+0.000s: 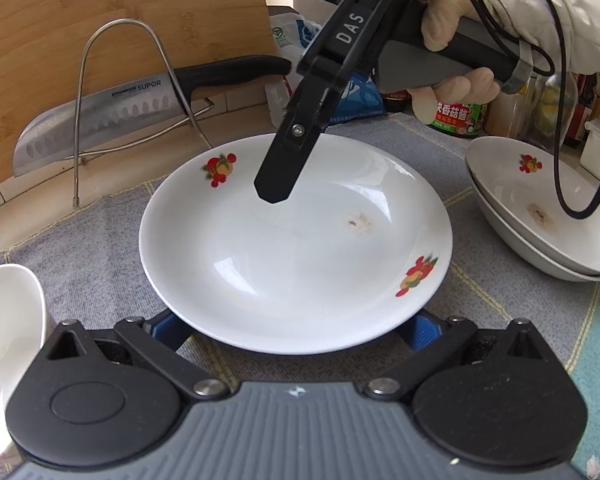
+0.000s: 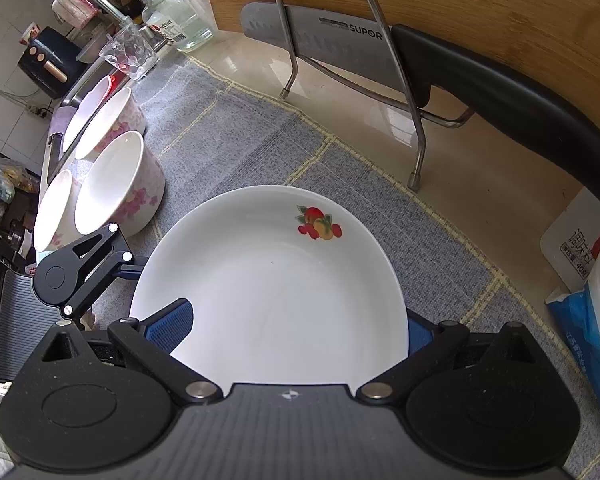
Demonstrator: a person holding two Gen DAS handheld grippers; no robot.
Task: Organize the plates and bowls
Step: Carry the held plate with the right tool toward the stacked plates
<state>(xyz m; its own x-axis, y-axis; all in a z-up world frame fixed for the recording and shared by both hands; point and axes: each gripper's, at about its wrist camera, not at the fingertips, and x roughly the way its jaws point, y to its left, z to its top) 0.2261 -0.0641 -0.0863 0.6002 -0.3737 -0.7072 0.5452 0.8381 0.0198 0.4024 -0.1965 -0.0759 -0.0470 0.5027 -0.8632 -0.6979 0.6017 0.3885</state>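
Observation:
A white plate with fruit prints (image 1: 292,248) lies on the grey mat, also in the right wrist view (image 2: 268,292). My left gripper (image 1: 296,330) is wide open; its blue pads sit under the plate's near rim, one each side. My right gripper (image 2: 296,328) reaches over the plate from the far side; one blue pad (image 2: 170,326) lies above the rim and the other (image 2: 418,336) below it, the plate edge between them. Two stacked matching plates (image 1: 540,216) sit at the right. Several white bowls with pink flowers (image 2: 116,184) stand at the left.
A knife (image 1: 112,120) rests in a wire rack (image 1: 140,92) against a wooden cutting board (image 1: 120,8). Jars and packets (image 1: 456,116) stand behind the mat. A white bowl (image 1: 4,336) is at my left. A glass (image 2: 130,54) and jar stand near the sink.

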